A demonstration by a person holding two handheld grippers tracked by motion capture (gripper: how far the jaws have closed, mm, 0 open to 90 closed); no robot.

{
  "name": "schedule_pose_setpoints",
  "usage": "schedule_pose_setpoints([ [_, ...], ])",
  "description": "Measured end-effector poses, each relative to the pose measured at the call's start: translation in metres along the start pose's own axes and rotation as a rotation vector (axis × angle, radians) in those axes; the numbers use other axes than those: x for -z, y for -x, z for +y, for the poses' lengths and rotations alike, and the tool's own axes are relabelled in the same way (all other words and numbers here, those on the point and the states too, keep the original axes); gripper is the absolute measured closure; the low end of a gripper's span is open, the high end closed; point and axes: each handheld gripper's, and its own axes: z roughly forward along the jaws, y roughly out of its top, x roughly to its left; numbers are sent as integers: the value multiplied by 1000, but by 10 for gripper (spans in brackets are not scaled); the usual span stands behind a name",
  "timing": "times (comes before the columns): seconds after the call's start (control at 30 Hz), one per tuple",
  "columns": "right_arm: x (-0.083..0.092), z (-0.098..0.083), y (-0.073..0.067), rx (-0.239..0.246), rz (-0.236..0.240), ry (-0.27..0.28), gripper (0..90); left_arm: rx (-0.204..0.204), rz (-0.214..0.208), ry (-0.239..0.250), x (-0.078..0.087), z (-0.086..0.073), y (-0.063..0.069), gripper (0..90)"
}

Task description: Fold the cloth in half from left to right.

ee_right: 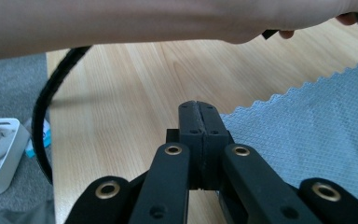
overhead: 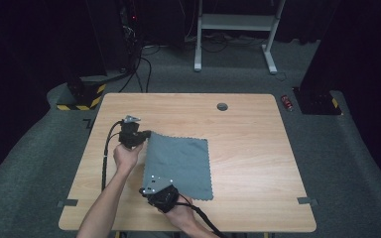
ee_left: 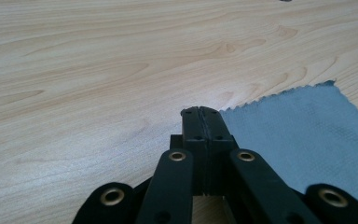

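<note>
Both tongs, left [ee_left: 199, 111] and right [ee_right: 198, 105], pinch corners of grey cloth [overhead: 181, 166] (forearm [ee_right: 121, 21] overhead) on table [overhead: 248, 148]

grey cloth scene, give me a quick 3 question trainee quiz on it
1. True or false: the grey cloth lies spread flat on the wooden table.
2. Which of the cloth's edges do the left gripper and right gripper sit at? A) the left edge B) the right edge C) the middle
3. Fill in: in each gripper's own view, its jaws are pressed ____.

Key: 1 true; 2 A; 3 together
</note>
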Motion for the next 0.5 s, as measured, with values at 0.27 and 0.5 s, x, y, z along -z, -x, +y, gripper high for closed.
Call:
schedule_pose_setpoints([
  [0.27, 14, -11, 9, -21, -19, 3, 900, -23, -20, -21, -11, 6, 12, 900],
  [0.5, 26, -22, 15, -61, -38, 1, 900, -44, -44, -31, -25, 8, 26, 900],
])
